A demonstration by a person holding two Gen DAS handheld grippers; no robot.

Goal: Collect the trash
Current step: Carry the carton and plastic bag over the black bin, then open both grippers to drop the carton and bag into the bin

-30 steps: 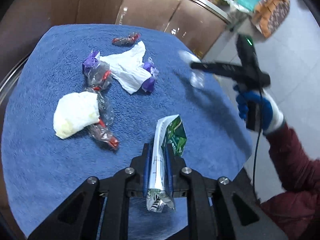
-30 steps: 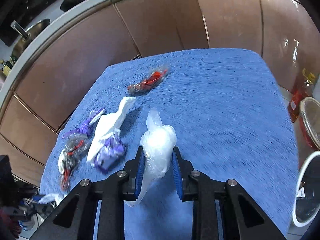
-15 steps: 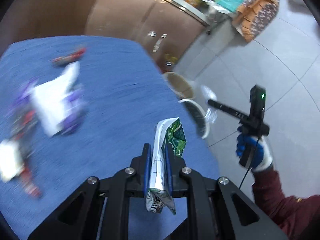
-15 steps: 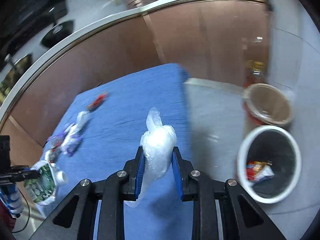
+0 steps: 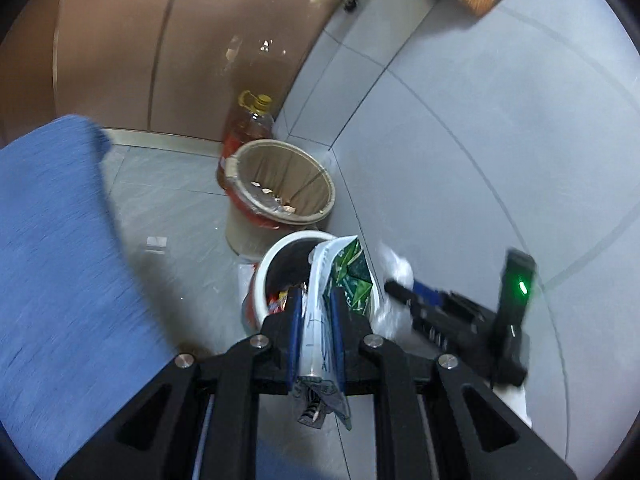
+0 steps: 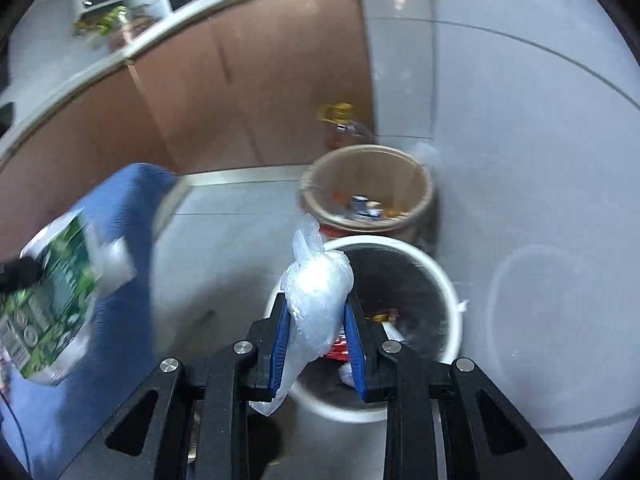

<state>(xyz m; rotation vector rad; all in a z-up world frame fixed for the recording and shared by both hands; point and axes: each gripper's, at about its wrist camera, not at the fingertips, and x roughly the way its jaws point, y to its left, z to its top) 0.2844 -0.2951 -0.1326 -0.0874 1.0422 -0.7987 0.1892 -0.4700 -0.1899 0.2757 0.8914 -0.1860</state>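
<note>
My left gripper [image 5: 316, 304] is shut on a green and white foil wrapper [image 5: 344, 272] and holds it above the white trash bin [image 5: 280, 256] on the floor. My right gripper [image 6: 318, 308] is shut on a clear plastic bag [image 6: 316, 292] and holds it over the same white bin [image 6: 444, 280], which has wrappers inside. The right gripper shows in the left wrist view [image 5: 394, 288] just right of the bin. The green wrapper shows blurred in the right wrist view [image 6: 52, 300].
A beige bin [image 5: 280, 184] with scraps stands behind the white one, also in the right wrist view [image 6: 368, 184]. An oil bottle [image 5: 248, 128] stands by the brown cabinets [image 5: 160, 52]. The blue table cloth [image 5: 52, 248] lies at left. Grey floor tiles [image 5: 480, 140] spread to the right.
Both grippers have swung away from the table and now hang over the white bin. Each still holds its piece of trash. The table trash has left view.
</note>
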